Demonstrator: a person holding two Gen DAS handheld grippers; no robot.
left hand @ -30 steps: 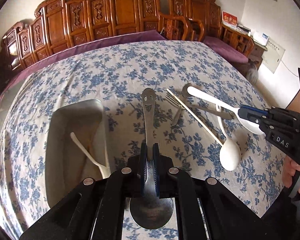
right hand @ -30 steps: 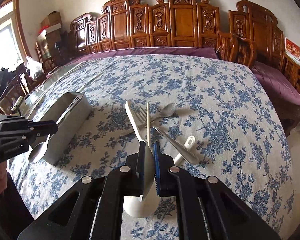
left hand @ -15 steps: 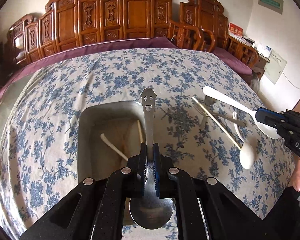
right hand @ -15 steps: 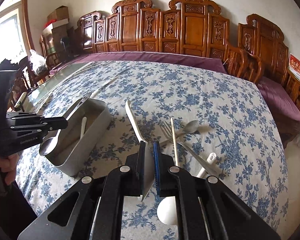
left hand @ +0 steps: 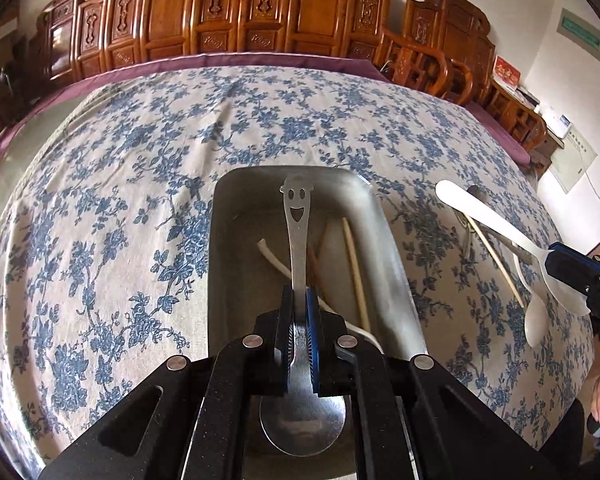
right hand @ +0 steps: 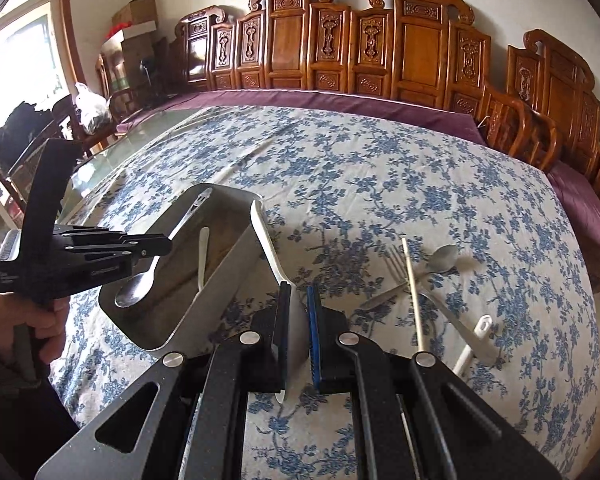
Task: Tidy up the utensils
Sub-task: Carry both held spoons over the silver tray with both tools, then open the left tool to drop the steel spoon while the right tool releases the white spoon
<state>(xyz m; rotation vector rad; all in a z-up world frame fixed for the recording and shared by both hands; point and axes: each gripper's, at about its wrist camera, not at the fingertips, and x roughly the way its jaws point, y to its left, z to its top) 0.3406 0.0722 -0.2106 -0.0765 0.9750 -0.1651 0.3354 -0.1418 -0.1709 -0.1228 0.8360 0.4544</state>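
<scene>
Left wrist view: my left gripper (left hand: 299,312) clamps the smiley-faced steel spoon (left hand: 296,236) above the grey metal tray (left hand: 384,240); released crooked, it could catch the rim.

Right wrist view: my right gripper (right hand: 299,308) pinches the white plastic spoon (right hand: 269,246), its handle over the tray's near edge; the two tools could collide.

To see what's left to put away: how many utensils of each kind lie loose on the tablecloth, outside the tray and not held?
Spoons: 2 (metal spoon, white spoon)
Fork: 1
Chopstick: 1
Total: 4
</scene>
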